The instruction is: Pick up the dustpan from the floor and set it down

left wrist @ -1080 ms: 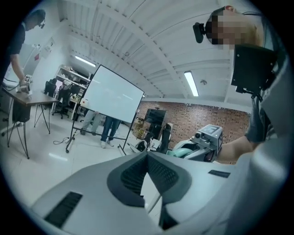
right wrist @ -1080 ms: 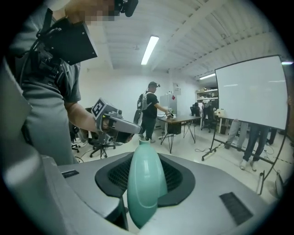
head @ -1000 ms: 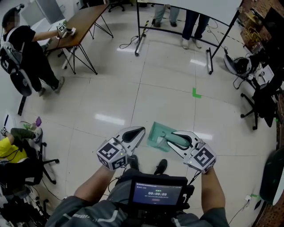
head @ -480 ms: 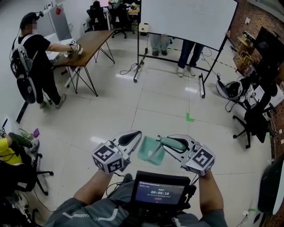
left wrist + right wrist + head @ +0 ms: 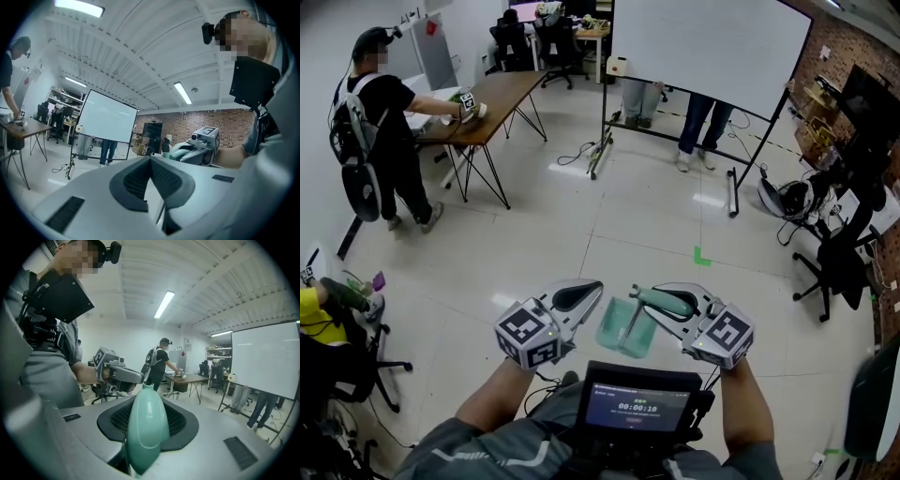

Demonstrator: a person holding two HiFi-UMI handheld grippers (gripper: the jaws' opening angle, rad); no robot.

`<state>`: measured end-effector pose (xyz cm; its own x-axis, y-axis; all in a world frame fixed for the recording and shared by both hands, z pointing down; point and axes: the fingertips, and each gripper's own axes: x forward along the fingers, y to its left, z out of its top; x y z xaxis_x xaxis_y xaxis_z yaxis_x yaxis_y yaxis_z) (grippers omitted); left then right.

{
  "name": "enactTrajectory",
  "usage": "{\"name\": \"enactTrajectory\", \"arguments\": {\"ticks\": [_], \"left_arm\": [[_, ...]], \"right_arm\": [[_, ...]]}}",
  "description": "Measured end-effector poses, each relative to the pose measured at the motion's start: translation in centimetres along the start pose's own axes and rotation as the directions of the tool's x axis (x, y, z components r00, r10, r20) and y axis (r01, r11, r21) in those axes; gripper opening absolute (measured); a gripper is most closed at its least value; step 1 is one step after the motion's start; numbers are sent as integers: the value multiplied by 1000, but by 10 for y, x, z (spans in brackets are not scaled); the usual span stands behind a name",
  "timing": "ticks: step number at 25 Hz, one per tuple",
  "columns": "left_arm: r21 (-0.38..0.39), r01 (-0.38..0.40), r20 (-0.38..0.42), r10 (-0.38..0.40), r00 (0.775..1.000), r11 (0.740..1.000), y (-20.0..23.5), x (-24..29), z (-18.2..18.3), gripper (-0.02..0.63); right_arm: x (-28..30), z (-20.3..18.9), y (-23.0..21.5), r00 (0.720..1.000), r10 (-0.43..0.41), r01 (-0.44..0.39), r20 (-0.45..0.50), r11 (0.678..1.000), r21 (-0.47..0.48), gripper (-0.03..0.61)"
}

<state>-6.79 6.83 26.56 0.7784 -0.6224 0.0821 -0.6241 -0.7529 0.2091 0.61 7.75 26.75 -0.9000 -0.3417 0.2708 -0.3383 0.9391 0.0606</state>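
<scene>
Lab-office: whiteboard, desk, office chairs, brick wall.

The mint-green plastic dustpan at 6 o'clock is unpatterned, the pale-grey left gripper and right gripper carry black-and-white square-marker cubes, and a bright-green tape mark at 3 o'clock marks the glossy white floor.

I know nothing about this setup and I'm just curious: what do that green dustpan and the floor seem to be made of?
Dustpan: probably moulded plastic, mint green and smooth with a soft sheen. The handle is rounded and looks to be one piece, and the pan looks slightly see-through.
Floor: likely polished pale tile with a glossy finish. Bright patches mirror in it and thin joint lines cross it.
</scene>
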Motion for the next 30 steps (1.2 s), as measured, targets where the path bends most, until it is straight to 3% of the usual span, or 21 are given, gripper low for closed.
{"name": "enactTrajectory", "arguments": {"ticks": [9, 15, 24, 28, 30], "left_arm": [[10, -2, -7, 2, 1000, 1000, -4, 1, 5, 18], [-37, -3, 28, 4, 1000, 999, 10, -5, 5, 20], [-41, -30, 29, 32, 999, 999, 52, -22, 10, 21], [56, -50, -12, 51, 999, 997, 82, -36, 2, 21], [65, -31, -10, 32, 999, 997, 98, -40, 0, 22]], "right_arm": [[-6, -1, -3, 1000, 2, -2, 0, 1000, 6, 143], [8, 1, -4, 1000, 10, -10, 1, 1000, 6, 143], [45, 7, -16, 1000, 8, -8, -24, 1000, 4, 141], [78, 8, -28, 999, -18, 18, -27, 1000, 24, 141], [95, 6, -36, 999, -25, 25, -25, 999, 25, 140]]}}
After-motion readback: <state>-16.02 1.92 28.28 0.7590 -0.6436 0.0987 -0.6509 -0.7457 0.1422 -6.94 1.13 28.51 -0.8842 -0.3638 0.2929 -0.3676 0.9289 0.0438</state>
